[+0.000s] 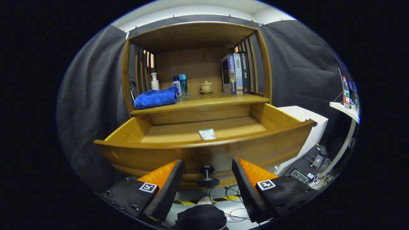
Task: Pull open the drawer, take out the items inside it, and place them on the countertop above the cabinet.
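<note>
We held the tool (pixel 207 179) with its fingers spread wide, gripping nothing, the drawer knob (pixel 207 176) sitting between them untouched. The drawer (pixel 204 150) stood pulled open, and a small pale packet (pixel 207 134) lay flat on its floor near the front wall. We judged that packet the risk: thin and flat, it could slide away or slip from the fingers, and the front wall could block a low reach. On the counter (pixel 204 101) above, a blue towel (pixel 156 98), bottles (pixel 179 85), a small lidded cup (pixel 206 86) and books (pixel 235 74) left limited room. The book spines carried writing too small for us to read.
</note>
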A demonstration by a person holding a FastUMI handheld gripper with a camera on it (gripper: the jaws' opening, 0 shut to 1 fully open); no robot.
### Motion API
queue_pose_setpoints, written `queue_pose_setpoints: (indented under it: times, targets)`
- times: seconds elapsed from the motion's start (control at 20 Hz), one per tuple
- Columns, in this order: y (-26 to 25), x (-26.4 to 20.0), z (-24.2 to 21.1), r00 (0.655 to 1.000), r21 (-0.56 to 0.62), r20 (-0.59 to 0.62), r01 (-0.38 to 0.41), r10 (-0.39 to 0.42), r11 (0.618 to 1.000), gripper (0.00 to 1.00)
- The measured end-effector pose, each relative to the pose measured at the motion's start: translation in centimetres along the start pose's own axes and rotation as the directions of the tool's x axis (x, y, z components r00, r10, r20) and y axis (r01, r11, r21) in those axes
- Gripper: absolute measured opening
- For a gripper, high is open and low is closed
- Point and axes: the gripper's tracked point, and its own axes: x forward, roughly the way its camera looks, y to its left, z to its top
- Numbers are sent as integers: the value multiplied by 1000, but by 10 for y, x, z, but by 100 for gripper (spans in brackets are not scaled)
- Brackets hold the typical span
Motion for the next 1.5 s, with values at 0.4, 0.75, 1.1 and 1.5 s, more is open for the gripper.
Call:
queue_pose_setpoints:
  times: [0.4, 0.75, 1.1, 1.5]
  targets:
    - [-13, 23, 77, 995, -5, -4, 103, -103, 995, 97]
    - [13, 102, 83, 983, -129, -183, 0, -24, 992, 97]
    - [15, 170, 52, 883, -182, -468, -62, -31, 981, 98]
    - [4, 202, 5, 721, -171, -687, -37, -92, 985, 98]
